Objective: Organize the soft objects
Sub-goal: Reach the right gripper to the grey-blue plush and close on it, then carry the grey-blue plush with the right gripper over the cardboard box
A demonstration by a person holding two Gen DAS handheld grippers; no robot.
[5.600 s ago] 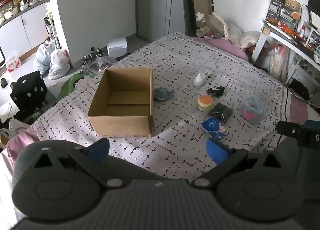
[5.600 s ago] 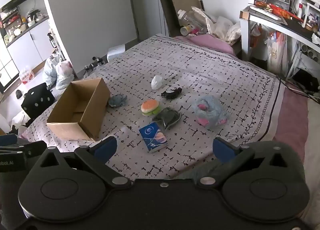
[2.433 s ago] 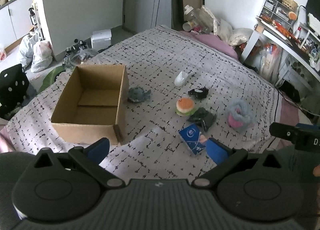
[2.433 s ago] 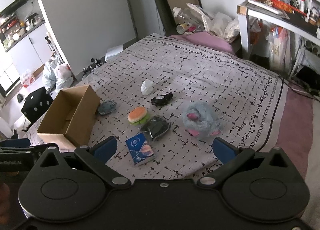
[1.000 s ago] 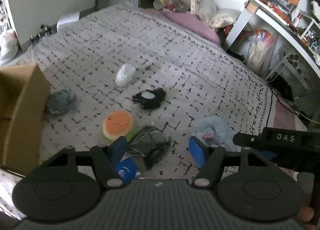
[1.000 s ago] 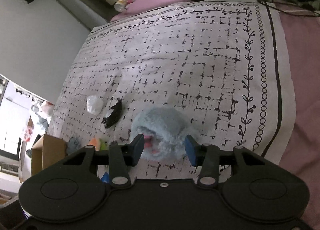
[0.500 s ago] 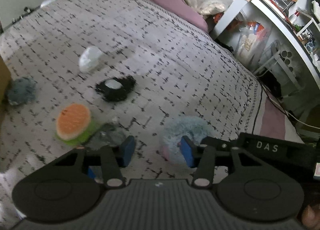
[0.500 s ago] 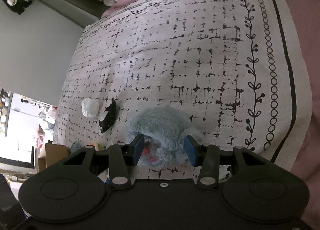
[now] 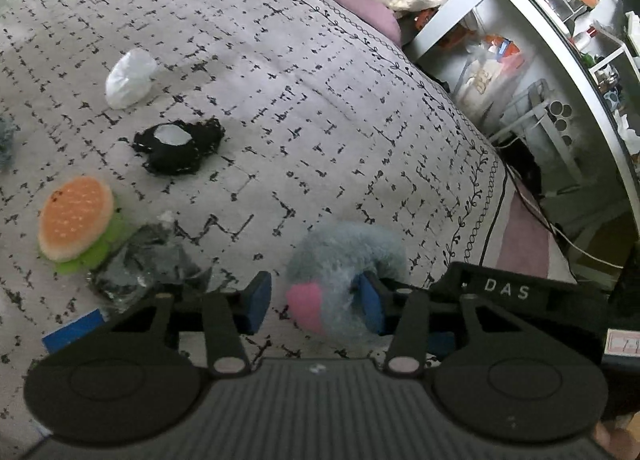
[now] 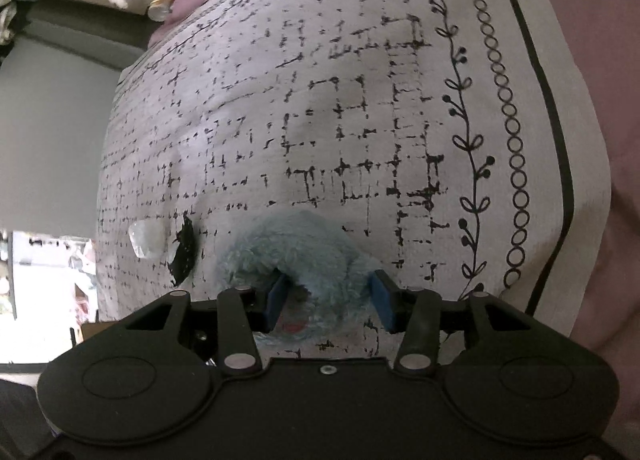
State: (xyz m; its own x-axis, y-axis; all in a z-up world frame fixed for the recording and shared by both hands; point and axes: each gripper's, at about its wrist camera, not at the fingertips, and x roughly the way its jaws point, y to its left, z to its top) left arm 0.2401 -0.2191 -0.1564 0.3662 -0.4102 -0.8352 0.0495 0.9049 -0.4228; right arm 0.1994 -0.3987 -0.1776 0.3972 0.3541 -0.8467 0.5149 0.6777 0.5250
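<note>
your right gripper (image 10: 326,300) has dropped closer than half a second ago: its blue pads (image 10: 276,296) now straddle the fluffy blue plush (image 10: 296,256) with a gap on each side, jaws apart, not yet pinching. your left gripper (image 9: 312,304) has also slid in; its jaws are apart too, with the plush (image 9: 344,260) between them and the right pad (image 9: 370,302) against the fur, the left one clear. the plush is a shaggy, rounded lump with a pink patch, lying on the bedspread (image 9: 280,79), a flat pale cloth printed with broken black grid lines. to its left lie a crinkly dark plastic bag (image 9: 144,260), a spongy orange-and-green burger toy (image 9: 76,219), a black crocheted piece (image 9: 180,145) and a smooth white lump (image 9: 130,79).
</note>
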